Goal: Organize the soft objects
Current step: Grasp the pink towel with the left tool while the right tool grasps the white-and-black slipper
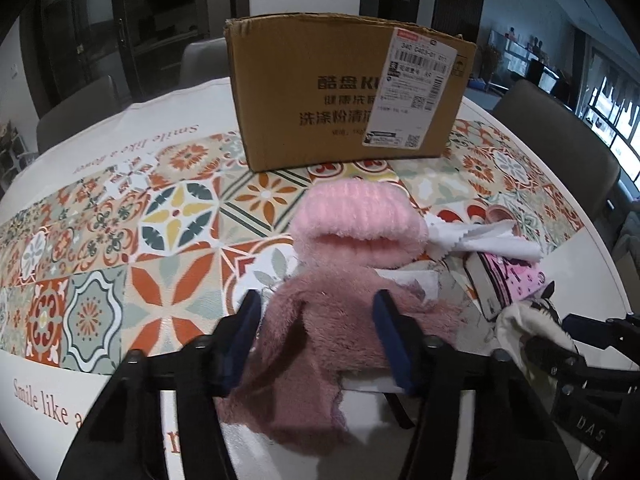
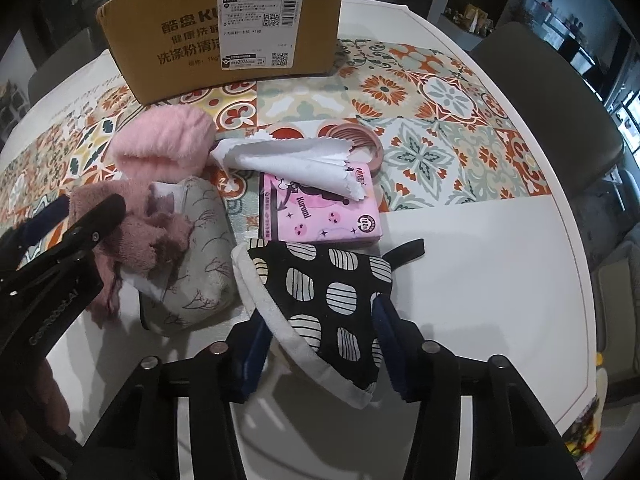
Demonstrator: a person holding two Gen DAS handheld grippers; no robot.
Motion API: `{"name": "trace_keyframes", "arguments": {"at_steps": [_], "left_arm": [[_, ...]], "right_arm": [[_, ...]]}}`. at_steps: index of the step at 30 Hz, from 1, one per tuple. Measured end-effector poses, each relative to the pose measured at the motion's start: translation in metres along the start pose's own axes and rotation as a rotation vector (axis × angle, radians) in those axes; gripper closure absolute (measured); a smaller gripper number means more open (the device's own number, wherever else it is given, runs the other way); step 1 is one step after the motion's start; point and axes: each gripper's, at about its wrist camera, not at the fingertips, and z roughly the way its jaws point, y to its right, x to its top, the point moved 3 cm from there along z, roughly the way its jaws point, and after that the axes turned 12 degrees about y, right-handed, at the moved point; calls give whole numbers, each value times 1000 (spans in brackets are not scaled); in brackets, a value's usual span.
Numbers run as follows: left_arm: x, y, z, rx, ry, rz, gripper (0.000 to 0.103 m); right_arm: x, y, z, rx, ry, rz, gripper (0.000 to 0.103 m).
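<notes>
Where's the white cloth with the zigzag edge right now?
Right wrist view, centre: the white cloth lies draped over the pink tissue pack, right of the pink fluffy item, with the cardboard box behind.

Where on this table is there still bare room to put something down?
Free: the patterned runner left of the pink fluffy hat, and the white tabletop right of the black dotted mitt. Crowded: between the cardboard box and both claws, where hat, white cloth, tissue pack and pouch bunch together.

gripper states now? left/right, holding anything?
Left gripper: closed on the mauve fuzzy cloth.
Right gripper: closed on the black spotted mitt.
</notes>
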Motion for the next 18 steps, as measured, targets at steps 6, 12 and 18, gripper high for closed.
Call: {"name": "trace_keyframes", "arguments": {"at_steps": [6, 12, 18], "left_arm": [[-5, 7, -8, -20, -12, 3, 84], [-6, 17, -25, -7, 15, 11, 87], [-6, 27, -43, 8, 25, 4, 87]], "right_arm": [[-1, 3, -7, 22, 16, 9, 72], [-3, 10, -11, 71, 25, 20, 78], [-5, 18, -18, 148, 34, 19, 82]]}}
